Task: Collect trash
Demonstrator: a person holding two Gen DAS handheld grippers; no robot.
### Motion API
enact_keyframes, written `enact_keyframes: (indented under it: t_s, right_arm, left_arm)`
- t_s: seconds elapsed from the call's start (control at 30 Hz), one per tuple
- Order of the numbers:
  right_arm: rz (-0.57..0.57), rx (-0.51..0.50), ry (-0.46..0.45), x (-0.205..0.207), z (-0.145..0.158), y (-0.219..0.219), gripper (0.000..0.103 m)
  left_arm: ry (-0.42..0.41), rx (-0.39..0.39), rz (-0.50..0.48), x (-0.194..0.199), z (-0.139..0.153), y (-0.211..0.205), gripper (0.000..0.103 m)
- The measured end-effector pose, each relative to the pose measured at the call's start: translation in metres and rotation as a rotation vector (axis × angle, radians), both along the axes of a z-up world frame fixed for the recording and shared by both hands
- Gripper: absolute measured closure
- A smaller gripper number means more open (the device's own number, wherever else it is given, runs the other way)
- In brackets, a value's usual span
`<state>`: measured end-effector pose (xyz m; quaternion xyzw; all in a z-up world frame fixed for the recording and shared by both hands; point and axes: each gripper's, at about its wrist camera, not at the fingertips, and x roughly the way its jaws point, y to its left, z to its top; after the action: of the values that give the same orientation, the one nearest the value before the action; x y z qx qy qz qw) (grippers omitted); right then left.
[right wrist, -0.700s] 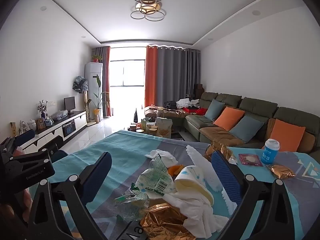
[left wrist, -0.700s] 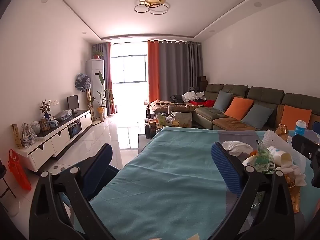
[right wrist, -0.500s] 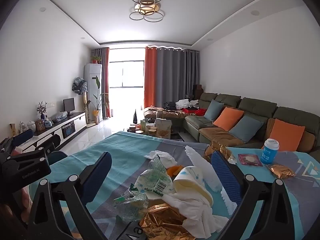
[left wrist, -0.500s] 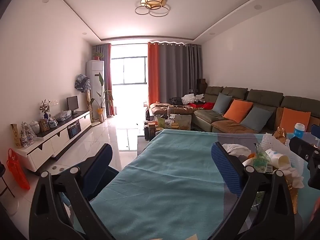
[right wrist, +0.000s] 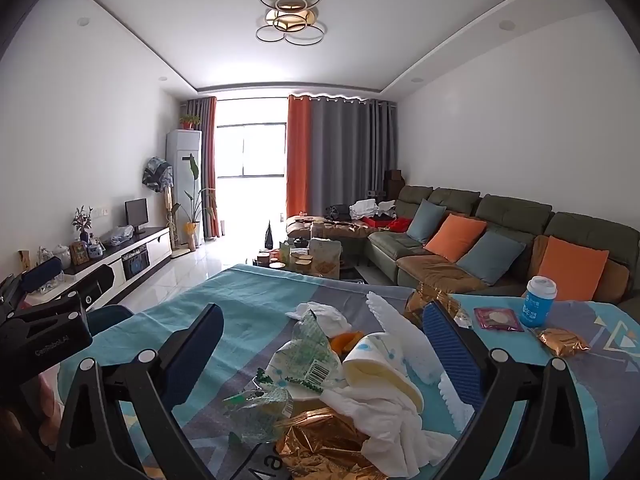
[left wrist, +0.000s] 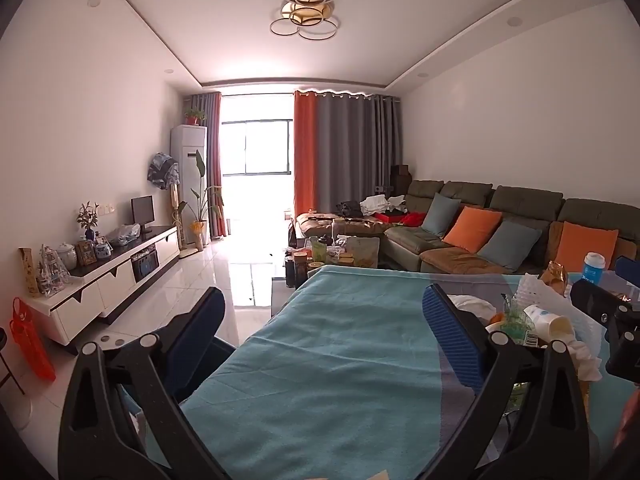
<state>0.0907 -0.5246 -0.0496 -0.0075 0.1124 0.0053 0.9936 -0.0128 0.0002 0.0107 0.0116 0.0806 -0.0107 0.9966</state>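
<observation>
The trash pile [right wrist: 340,392] sits on the near part of the bench [right wrist: 248,312], right under the right hand-held gripper [right wrist: 320,350]: a green printed wrapper [right wrist: 308,360], a paper cup [right wrist: 380,368] on its side, white tissue [right wrist: 384,412] and crinkled gold foil [right wrist: 324,440], all heaped and touching. The gripper's jaws stand spread wide, one either side of the heap, pinching nothing.

Further out on the cloth lie loose bits: a gold packet [right wrist: 562,342], a dark red sachet [right wrist: 498,319], and an upright blue cup [right wrist: 540,302] (trash or not, hard to say).

Off to the side, the left hand-held gripper [left wrist: 324,336] hangs over bare teal cloth, jaws equally wide and empty; from its view the pile [left wrist: 532,320] is beside its right finger.

What's changed in the last moment? Very little: both views have tipped a touch, the room sliding slightly in frame, and the jaws are as open as they were. So nothing is collected yet; my read is the right side is lining up for the first grab. No bin or bag shows in either view.
</observation>
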Motion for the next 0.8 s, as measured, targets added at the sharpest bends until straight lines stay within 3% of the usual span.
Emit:
enact_keyframes:
  t_s: [0.8]
  right_arm:
    - [-0.009, 0.009, -0.004, -0.0012, -0.0051, -0.0009, 0.006]
  left_arm:
    - [0.002, -0.014, -0.003, -0.0019, -0.0012, 0.0009, 0.006]
